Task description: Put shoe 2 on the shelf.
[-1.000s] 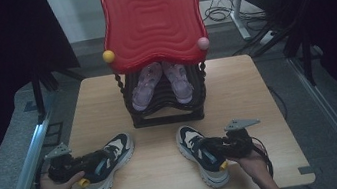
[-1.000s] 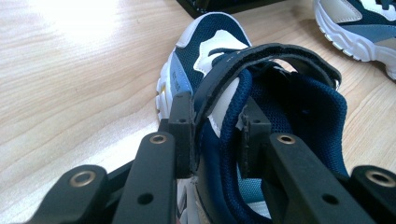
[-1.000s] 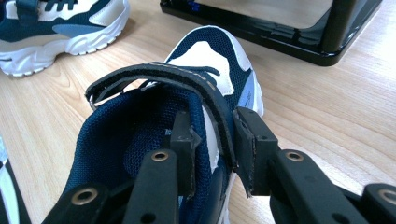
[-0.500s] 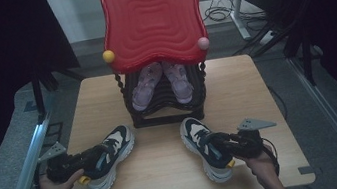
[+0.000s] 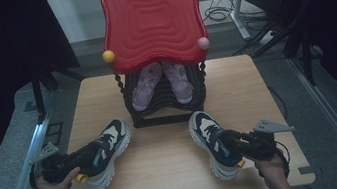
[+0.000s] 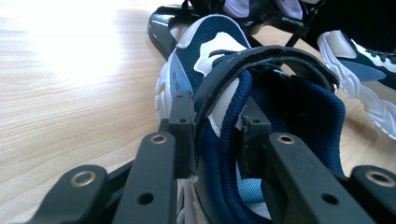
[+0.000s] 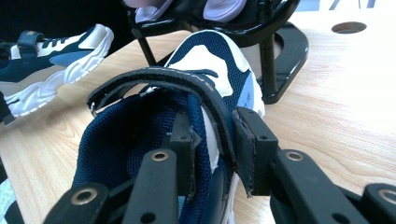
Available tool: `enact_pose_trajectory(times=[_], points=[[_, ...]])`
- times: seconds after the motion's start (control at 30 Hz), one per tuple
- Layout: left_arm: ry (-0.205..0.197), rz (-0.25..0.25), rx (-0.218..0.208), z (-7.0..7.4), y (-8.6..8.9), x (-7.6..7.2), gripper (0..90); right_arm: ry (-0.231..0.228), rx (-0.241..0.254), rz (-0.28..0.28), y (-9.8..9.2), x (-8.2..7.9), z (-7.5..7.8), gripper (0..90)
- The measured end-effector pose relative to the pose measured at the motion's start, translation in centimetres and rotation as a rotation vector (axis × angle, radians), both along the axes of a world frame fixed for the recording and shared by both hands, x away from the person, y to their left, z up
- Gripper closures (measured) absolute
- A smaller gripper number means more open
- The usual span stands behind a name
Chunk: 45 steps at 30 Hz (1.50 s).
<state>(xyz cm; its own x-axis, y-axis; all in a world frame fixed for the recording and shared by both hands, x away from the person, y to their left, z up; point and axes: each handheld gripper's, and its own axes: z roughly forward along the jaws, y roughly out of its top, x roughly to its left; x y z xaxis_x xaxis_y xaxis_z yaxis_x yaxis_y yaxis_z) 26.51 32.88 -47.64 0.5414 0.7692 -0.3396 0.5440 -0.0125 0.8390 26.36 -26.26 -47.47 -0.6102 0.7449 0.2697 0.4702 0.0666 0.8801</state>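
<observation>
L gripper (image 5: 68,162) fingers clamp the side wall of the left navy sneaker (image 5: 107,151) w/ one finger inside the collar; shoe sits on the tabletop (image 5: 168,170), toe near the black rack (image 5: 166,110) (purple shoes (image 5: 159,81) on it). R gripper (image 5: 237,144) pinches the right sneaker (image 5: 211,141) the same way, front-right of rack.

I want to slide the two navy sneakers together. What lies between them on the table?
Bare wood: in the high view, nothing lies on the table between the left sneaker and the right sneaker; the black rack stands farther back.
</observation>
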Motion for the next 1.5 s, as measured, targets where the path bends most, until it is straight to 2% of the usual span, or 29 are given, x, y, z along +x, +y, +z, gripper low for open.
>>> enact_pose_trajectory(times=[0.2, 0.37, 0.5, 0.7, 0.87, 1.0, 1.17, 1.4, 1.5], points=[[-0.013, 0.013, -0.02, 0.1, 0.1, -0.1, 72.6, -0.004, 0.012, -0.025, -0.7, -0.4, 0.0, 70.3], [-0.021, 0.026, -0.04, 0.2, 0.2, -0.2, 72.5, -0.024, 0.045, -0.071, -1.8, -1.0, 0.4, 70.3], [-0.004, 0.047, -0.049, 0.2, 0.3, 0.0, 72.5, -0.059, 0.07, -0.116, -2.5, -1.2, 0.7, 70.4], [-0.013, 0.07, -0.064, 0.6, 0.4, 0.0, 72.4, -0.122, 0.102, -0.175, -3.2, -1.3, 1.4, 70.4], [-0.015, 0.085, -0.085, 0.7, 0.5, 0.3, 72.2, -0.133, 0.129, -0.191, -3.7, -1.0, 1.7, 70.4], [-0.017, 0.087, -0.083, 1.0, 0.5, 0.5, 72.3, -0.144, 0.132, -0.21, -3.7, -0.6, 2.0, 70.4], [-0.037, 0.095, -0.089, 1.5, 0.7, 0.6, 72.2, -0.165, 0.139, -0.239, -3.6, -0.3, 2.5, 70.4], [-0.069, 0.116, -0.104, 2.3, 1.1, 1.2, 72.2, -0.183, 0.141, -0.244, -3.6, 0.3, 3.2, 70.4], [-0.087, 0.128, -0.111, 2.9, 1.1, 1.8, 72.1, -0.204, 0.168, -0.266, -4.0, 1.0, 3.9, 70.4]])
